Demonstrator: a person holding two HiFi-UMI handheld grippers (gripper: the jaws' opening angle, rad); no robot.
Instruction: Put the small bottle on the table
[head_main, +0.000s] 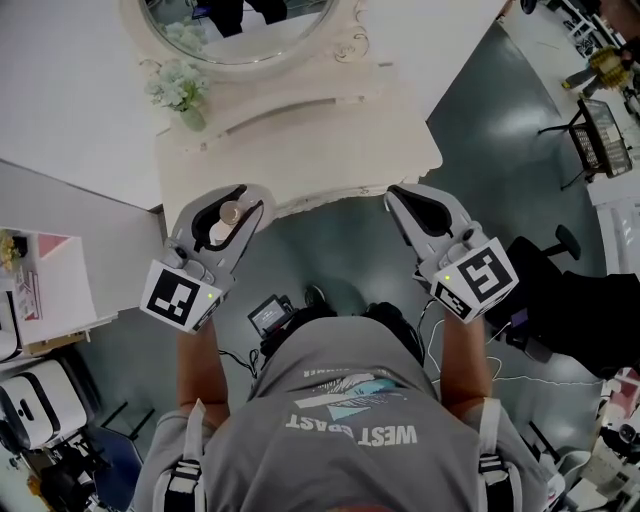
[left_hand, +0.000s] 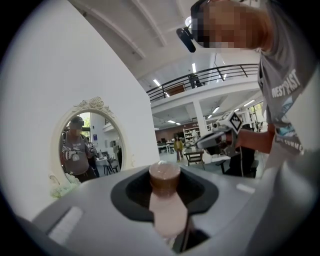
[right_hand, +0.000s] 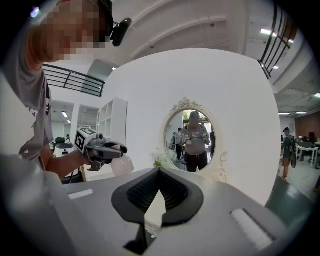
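Note:
The small bottle (head_main: 231, 212), pale pink with a brown cap, is clamped between the jaws of my left gripper (head_main: 244, 200). In the left gripper view the bottle (left_hand: 167, 205) stands upright between the dark pads, cap uppermost. That gripper hangs at the front edge of the white dressing table (head_main: 300, 150), on its left side. My right gripper (head_main: 397, 196) is at the same edge further right, jaws together and empty. In the right gripper view its pads (right_hand: 172, 192) meet at the tips, and the left gripper (right_hand: 102, 150) shows with the bottle (right_hand: 121, 165).
An oval mirror (head_main: 240, 30) and a small vase of pale flowers (head_main: 180, 90) stand at the back of the table. A low white shelf (head_main: 50, 290) is at the left, a black chair (head_main: 560, 290) at the right, and cables (head_main: 270, 315) lie on the floor.

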